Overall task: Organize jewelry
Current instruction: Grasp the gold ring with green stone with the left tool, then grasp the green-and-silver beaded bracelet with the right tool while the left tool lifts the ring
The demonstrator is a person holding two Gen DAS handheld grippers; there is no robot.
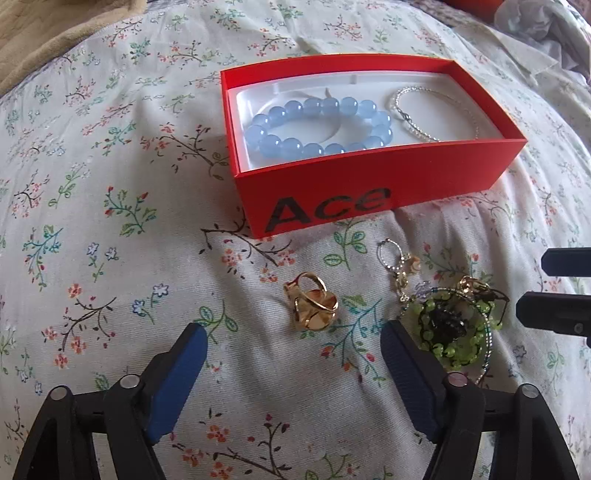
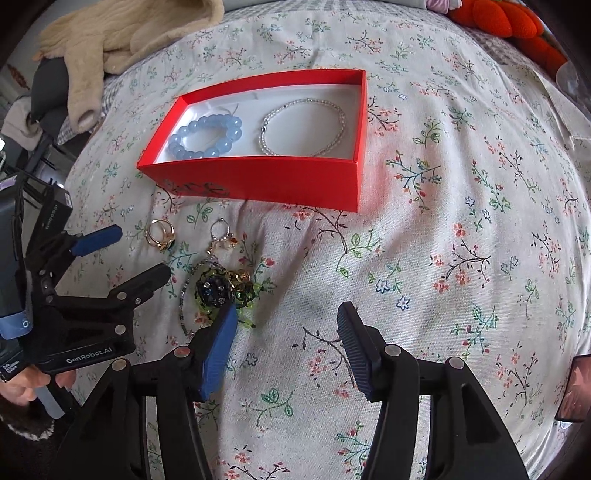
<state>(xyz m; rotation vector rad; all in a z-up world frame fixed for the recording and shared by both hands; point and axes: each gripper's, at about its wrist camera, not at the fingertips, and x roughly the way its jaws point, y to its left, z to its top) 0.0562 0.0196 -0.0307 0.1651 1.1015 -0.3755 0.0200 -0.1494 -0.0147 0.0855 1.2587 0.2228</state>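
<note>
A red box (image 1: 369, 184) (image 2: 258, 181) with a white liner sits on the floral bedspread. It holds a blue bead bracelet (image 1: 319, 127) (image 2: 207, 136) and a thin silver bead chain (image 1: 424, 118) (image 2: 303, 125). In front of it lie a gold ring (image 1: 312, 306) (image 2: 159, 233), a small charm chain (image 1: 397, 269) (image 2: 221, 236) and a tangle of green beads with a dark piece (image 1: 452, 328) (image 2: 221, 288). My left gripper (image 1: 293, 350) (image 2: 136, 254) is open, just short of the gold ring. My right gripper (image 2: 286, 328) (image 1: 554, 284) is open and empty, right of the tangle.
A beige knitted garment (image 2: 122, 33) lies at the back left of the bed. An orange plush object (image 2: 509, 22) sits at the back right. A dark phone-like object (image 2: 576, 387) lies at the right edge. Bedspread (image 2: 461, 221) stretches right of the box.
</note>
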